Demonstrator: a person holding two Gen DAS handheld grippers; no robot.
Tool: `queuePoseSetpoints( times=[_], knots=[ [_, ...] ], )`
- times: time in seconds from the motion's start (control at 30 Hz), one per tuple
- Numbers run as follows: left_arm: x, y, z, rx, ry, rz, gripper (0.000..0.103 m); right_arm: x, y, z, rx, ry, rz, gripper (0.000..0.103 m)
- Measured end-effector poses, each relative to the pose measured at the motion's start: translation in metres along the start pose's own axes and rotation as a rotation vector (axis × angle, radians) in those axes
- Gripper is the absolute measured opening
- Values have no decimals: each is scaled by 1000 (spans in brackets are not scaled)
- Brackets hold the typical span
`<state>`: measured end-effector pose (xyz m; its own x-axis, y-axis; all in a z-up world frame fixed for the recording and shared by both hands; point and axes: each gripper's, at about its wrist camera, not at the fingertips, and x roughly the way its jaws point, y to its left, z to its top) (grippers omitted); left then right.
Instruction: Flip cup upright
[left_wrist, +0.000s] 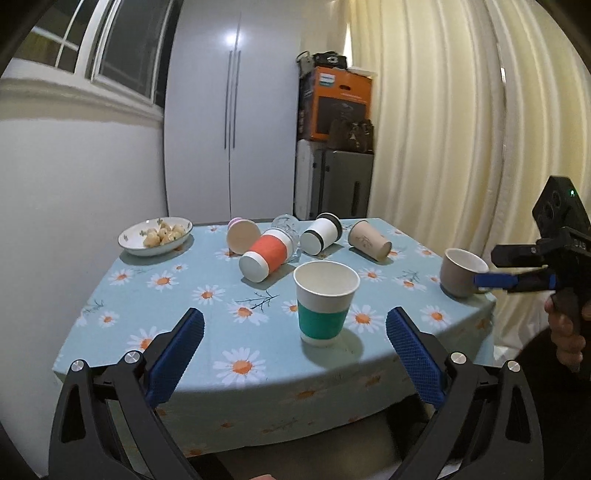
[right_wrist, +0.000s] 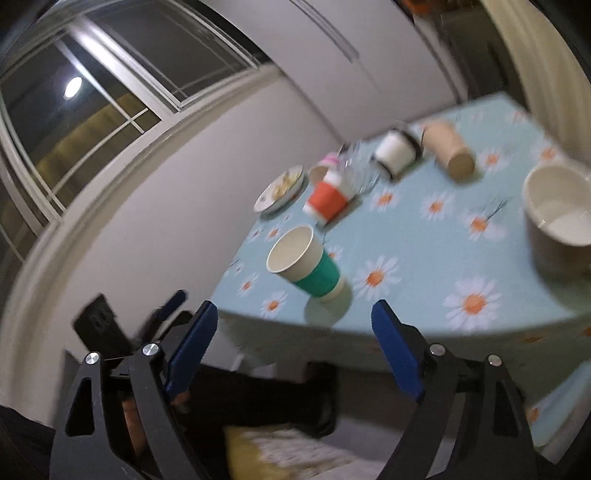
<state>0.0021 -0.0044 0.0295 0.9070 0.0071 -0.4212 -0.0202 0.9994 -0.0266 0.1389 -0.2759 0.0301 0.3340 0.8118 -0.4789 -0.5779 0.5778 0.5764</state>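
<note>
Seen first from the left wrist camera, the left gripper (left_wrist: 294, 328) sits at the bottom of the frame with its blue pads spread wide and nothing between them. Just above centre stands a green-banded cup (left_wrist: 325, 302), upright, mouth up. Behind it, across the middle of the frame, lie the cups not yet righted: an orange-banded cup (left_wrist: 265, 257), a white cup (left_wrist: 320, 233) with dark rings and a tan cup (left_wrist: 370, 239), all on their sides, with a clear glass (left_wrist: 286, 225) and a pink-rimmed cup (left_wrist: 242, 234) partly hidden. At right a brown mug (left_wrist: 463, 272) stands upright, with the right gripper (left_wrist: 495, 279) beside it; from here I cannot tell whether it touches the mug. The paper cups should be light, thin-walled and easy to crush, so a gentle hold across the banded middle seems best. The glass would be slippery and breakable.

Next, from the right wrist camera, tilted and blurred, the right gripper (right_wrist: 294, 325) shows its pads spread apart and empty, low in the frame. The mug sits at the right edge, the green-banded cup at centre.

A daisy-printed blue tablecloth (left_wrist: 207, 295) covers the table and may slide or bunch. A bowl of snacks (left_wrist: 155, 236) sits at left. Beyond are a white cupboard (left_wrist: 232, 110), a window (left_wrist: 110, 44), a cream curtain (left_wrist: 443, 110) and an orange box (left_wrist: 336, 103).
</note>
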Motion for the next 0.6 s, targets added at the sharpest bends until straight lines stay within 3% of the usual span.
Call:
queuePoseSetpoints(
  times=[0.1,0.27,0.4,0.6],
  knots=[
    [-18,-1,-4,37,-11,-9,96,-8,17,-11,-85,-56,-106,93],
    [-37,1,-14,39,9,-36,96,-15,40,-30,-223,-115,-276,97],
    [-49,8,-21,-30,-3,-51,96,-10,57,-46,-327,-141,-371,97],
    [-55,10,-21,-51,-31,-38,96,4,72,-64,-442,-143,-458,97]
  ],
)
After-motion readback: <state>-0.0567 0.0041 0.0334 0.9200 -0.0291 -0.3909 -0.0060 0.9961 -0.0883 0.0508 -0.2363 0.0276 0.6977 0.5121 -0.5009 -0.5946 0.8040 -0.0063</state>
